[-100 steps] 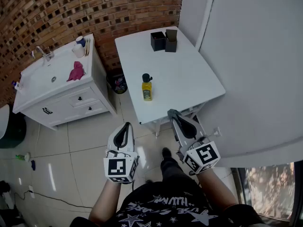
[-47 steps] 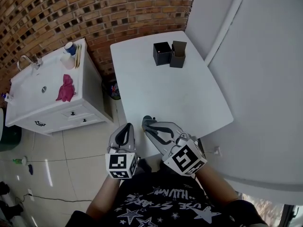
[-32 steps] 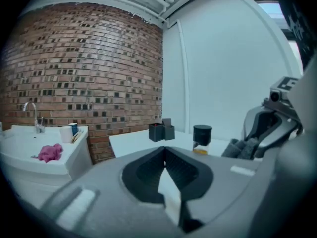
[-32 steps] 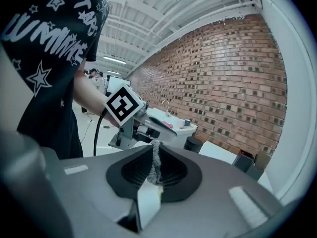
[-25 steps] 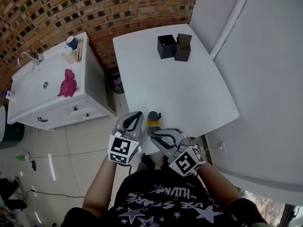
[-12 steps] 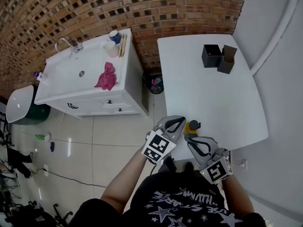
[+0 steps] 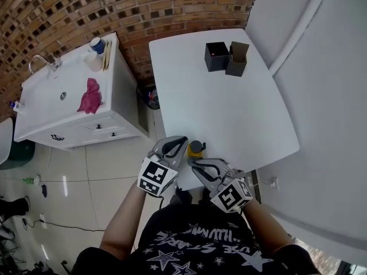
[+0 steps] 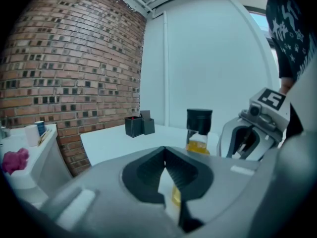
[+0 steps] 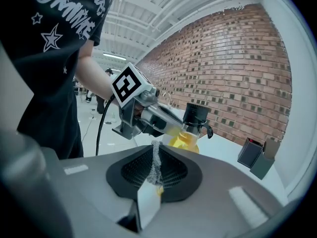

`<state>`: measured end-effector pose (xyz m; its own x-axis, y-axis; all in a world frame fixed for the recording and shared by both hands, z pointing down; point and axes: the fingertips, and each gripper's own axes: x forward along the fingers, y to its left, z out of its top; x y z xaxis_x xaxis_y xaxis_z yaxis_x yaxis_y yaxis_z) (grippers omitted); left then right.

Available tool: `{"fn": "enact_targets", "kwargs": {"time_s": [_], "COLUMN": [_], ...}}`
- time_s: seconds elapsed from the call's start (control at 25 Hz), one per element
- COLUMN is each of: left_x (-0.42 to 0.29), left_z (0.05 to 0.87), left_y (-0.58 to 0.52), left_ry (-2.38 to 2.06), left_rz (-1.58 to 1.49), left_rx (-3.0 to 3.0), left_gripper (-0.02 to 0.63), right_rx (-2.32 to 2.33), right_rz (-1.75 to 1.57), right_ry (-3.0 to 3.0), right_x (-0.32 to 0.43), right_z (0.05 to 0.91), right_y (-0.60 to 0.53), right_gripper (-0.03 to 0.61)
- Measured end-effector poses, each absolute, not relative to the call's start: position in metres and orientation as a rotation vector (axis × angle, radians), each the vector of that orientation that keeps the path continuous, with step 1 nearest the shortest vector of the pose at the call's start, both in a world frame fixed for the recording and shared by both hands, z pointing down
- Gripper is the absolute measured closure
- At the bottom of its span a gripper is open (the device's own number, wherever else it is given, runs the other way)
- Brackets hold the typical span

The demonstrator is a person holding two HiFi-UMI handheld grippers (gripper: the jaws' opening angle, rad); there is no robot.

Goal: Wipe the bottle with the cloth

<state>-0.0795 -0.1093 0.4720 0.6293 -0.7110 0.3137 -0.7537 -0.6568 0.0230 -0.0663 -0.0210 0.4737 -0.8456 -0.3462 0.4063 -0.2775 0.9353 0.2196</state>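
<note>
Right gripper view: right gripper (image 9: 156, 147) jaws shut on grey cloth (image 9: 155, 166), left gripper (image 8: 165, 151) jaws closed empty beside bottle (image 7: 196, 148) at near edge of counter (image 7: 229, 107); approach step, likely needs cloth pressed onto bottle.

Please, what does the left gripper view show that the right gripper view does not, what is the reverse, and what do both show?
Only the left gripper view: the pink rag and a cup on the sink cabinet, and the right gripper beside the bottle. Only the right gripper view: the grey cloth pinched in that gripper's shut jaws, the left gripper close to the bottle, and the person's forearm. Both: the bottle with yellow liquid, the two black boxes on the white table, and the brick wall.
</note>
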Motion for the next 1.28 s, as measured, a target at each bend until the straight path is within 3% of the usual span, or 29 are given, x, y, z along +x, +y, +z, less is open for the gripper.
{"fn": "enact_targets", "kwargs": {"time_s": [0.96, 1.28], "left_x": [-0.096, -0.094], "left_z": [0.478, 0.481], "left_y": [-0.086, -0.081], "left_ry": [-1.296, -1.293], "left_rz": [0.426, 0.436], "left_rx": [2.592, 2.557], "left_gripper": [0.611, 0.611], "right_rx": [0.382, 0.488], "right_rz": [-0.053, 0.104], "right_ry": [-2.525, -2.557], "right_x": [-0.061, -0.049], "right_z": [0.561, 0.555], "right_y": [-0.028, -0.027], "right_gripper": [0.543, 0.543]}}
